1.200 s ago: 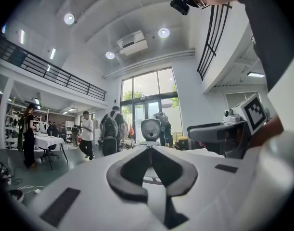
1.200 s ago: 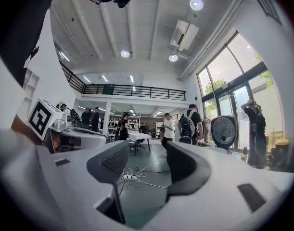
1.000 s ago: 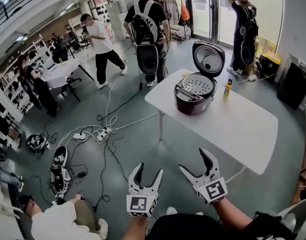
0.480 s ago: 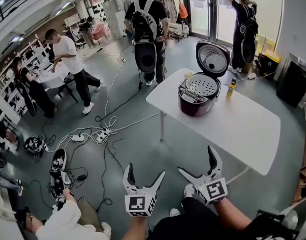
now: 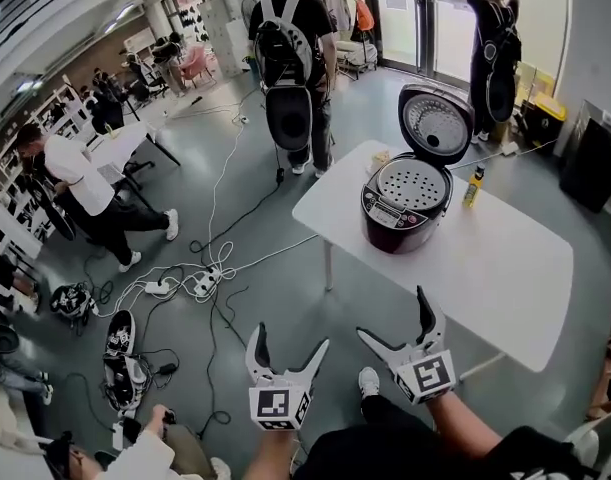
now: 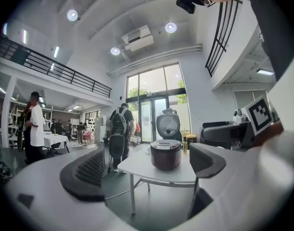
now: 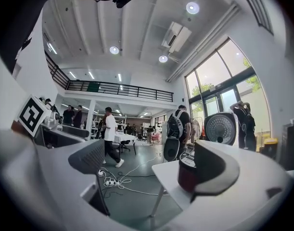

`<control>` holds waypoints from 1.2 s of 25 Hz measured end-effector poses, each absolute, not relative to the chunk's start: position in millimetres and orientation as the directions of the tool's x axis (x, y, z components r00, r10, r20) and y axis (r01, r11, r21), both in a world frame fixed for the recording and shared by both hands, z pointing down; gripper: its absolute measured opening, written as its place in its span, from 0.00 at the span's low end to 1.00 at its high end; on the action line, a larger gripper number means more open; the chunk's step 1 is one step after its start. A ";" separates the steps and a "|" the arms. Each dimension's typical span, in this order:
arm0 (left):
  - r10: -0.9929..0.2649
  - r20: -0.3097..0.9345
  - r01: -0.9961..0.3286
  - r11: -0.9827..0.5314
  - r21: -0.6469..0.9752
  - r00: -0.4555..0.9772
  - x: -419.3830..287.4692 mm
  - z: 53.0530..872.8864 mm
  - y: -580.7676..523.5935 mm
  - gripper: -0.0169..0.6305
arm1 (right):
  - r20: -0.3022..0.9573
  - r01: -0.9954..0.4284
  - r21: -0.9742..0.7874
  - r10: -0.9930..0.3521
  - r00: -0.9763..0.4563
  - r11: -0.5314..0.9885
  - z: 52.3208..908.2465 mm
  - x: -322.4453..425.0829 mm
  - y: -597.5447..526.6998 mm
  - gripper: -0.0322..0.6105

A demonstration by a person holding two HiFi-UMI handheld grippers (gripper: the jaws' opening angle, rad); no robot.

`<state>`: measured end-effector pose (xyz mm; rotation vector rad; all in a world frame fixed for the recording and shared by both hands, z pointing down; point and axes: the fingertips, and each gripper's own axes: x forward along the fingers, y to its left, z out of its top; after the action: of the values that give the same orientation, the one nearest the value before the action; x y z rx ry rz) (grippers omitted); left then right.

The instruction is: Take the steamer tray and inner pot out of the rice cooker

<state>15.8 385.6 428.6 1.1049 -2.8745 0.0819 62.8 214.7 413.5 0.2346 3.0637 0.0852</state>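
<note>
A dark red rice cooker [image 5: 403, 214] stands on the white table [image 5: 505, 268] with its lid [image 5: 437, 123] up. A white perforated steamer tray [image 5: 410, 180] sits in its top; the inner pot is hidden under it. The cooker also shows in the left gripper view [image 6: 166, 154] and, half behind a jaw, in the right gripper view [image 7: 186, 173]. My left gripper [image 5: 287, 348] and right gripper [image 5: 397, 324] are held level, short of the table's near edge, well apart from the cooker. Both have just been opening and stand open with nothing between their jaws.
A small yellow bottle [image 5: 473, 187] stands right of the cooker. Cables and power strips [image 5: 185, 283] lie on the floor left of the table. Several people are about: one with a backpack [image 5: 290, 53] behind the table, one at far right [image 5: 493, 48], one walking at left [image 5: 80, 193].
Both grippers' jaws have spread wider. The table and cooker have drawn closer and shifted right in the head view. The person in the white shirt has walked left and nearer.
</note>
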 end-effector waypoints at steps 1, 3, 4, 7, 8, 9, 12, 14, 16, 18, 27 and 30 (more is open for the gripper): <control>-0.666 0.080 -0.669 0.742 -0.030 -0.742 4.4 427.9 380.1 0.85 | -0.062 0.149 0.060 0.153 -0.986 0.987 412.2 52.2 209.1 0.91; -0.662 0.089 -0.667 0.744 -0.040 -0.744 -16.6 426.4 368.3 0.82 | -0.060 0.146 0.059 0.150 -0.987 0.988 409.6 32.8 197.1 0.91; -0.661 0.092 -0.667 0.744 -0.046 -0.744 -26.5 425.5 361.5 0.82 | -0.060 0.143 0.058 0.146 -0.987 0.988 408.5 23.7 190.2 0.91; -0.676 0.099 -0.682 0.730 -0.047 -0.730 -55.3 423.0 336.5 0.82 | -0.063 0.127 0.055 0.131 -0.989 0.990 403.5 -1.4 167.6 0.91; -0.683 0.100 -0.689 0.723 -0.047 -0.723 -64.1 422.8 327.5 0.82 | -0.063 0.121 0.056 0.124 -0.990 0.991 403.4 -9.1 159.6 0.91; -0.690 0.101 -0.696 0.717 -0.048 -0.717 -72.5 422.9 318.9 0.82 | -0.061 0.116 0.057 0.119 -0.991 0.992 404.7 -16.7 151.9 0.91; -0.708 0.110 -0.715 0.697 -0.050 -0.698 -95.6 424.3 295.2 0.82 | -0.045 0.102 0.054 0.104 -0.994 0.993 410.5 -38.0 130.4 0.91; -0.723 0.120 -0.731 0.680 -0.053 -0.681 -110.6 426.7 278.1 0.82 | -0.032 0.092 0.051 0.094 -0.995 0.994 413.8 -50.0 116.0 0.91; -0.736 0.129 -0.746 0.664 -0.054 -0.664 -123.9 430.3 260.5 0.82 | -0.018 0.085 0.056 0.086 -0.996 0.995 417.2 -60.6 101.8 0.91; -0.748 0.141 -0.759 0.648 -0.053 -0.648 -134.9 432.9 243.5 0.82 | -0.010 0.074 0.056 0.075 -0.997 0.996 418.4 -69.4 87.3 0.91; -0.808 0.160 -0.822 0.567 -0.048 -0.567 -175.8 430.2 185.6 0.82 | 0.018 -0.033 0.079 -0.034 -0.999 0.996 420.8 -91.7 33.8 0.91; -0.827 0.171 -0.842 0.539 -0.036 -0.536 -194.5 437.5 169.0 0.82 | 0.032 -0.066 0.086 -0.069 -0.997 0.994 426.3 -103.6 20.3 0.91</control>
<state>-194.5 169.0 437.5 1.4378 -2.6366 0.1715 -103.6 20.3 426.3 -0.1075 3.1720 0.1347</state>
